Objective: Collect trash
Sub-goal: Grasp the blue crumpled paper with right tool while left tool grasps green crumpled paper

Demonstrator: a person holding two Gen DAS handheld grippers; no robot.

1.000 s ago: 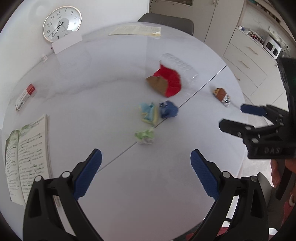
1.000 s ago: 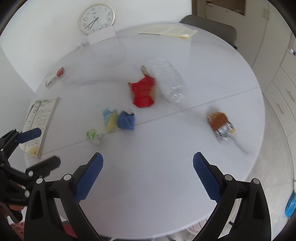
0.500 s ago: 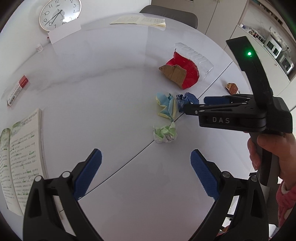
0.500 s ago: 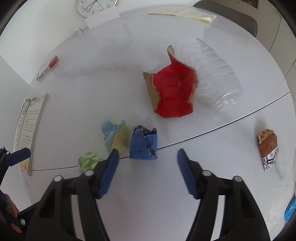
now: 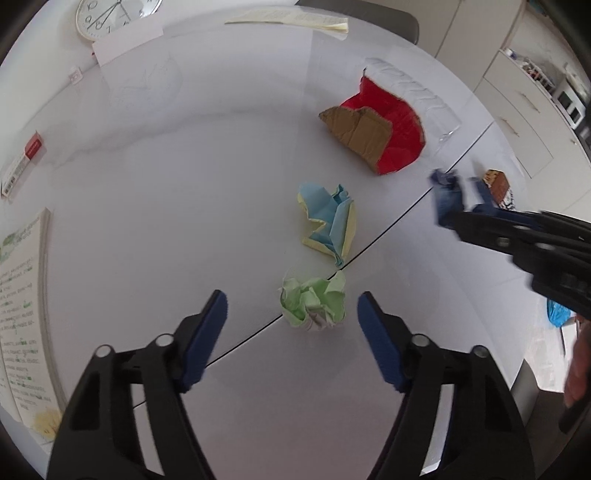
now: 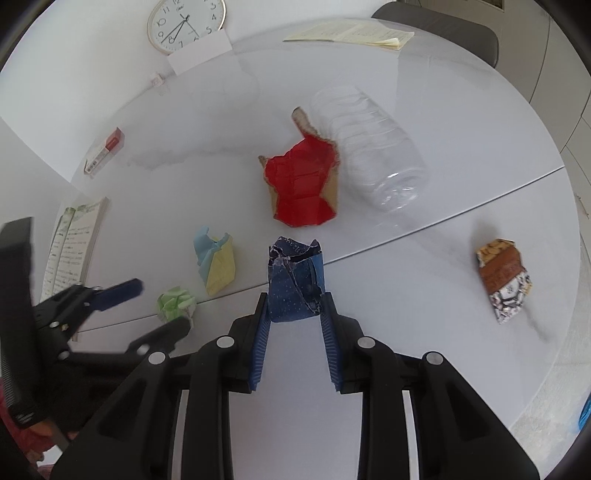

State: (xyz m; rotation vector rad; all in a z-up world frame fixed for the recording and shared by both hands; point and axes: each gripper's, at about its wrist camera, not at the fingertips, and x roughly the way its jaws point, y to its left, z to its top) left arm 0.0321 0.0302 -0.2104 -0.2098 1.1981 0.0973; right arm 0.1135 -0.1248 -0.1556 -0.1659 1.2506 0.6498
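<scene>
Since the earlier frames both grippers have come down toward the white round table, and both sets of jaws have just been closing. The right gripper now pinches the crumpled dark blue paper between its blue pads, where a second ago its jaws stood wide over bare tabletop. The left gripper has narrowed but its pads are still apart, with the green paper ball between them and untouched on the table's seam. Just beyond the ball lies the blue and yellow crumpled paper. Farther out sits the torn red cardboard piece, touching a clear plastic bottle lying on its side. A brown snack wrapper lies well apart to the right. At the table's far edge are an open booklet, a small red and white box and a wall clock.
</scene>
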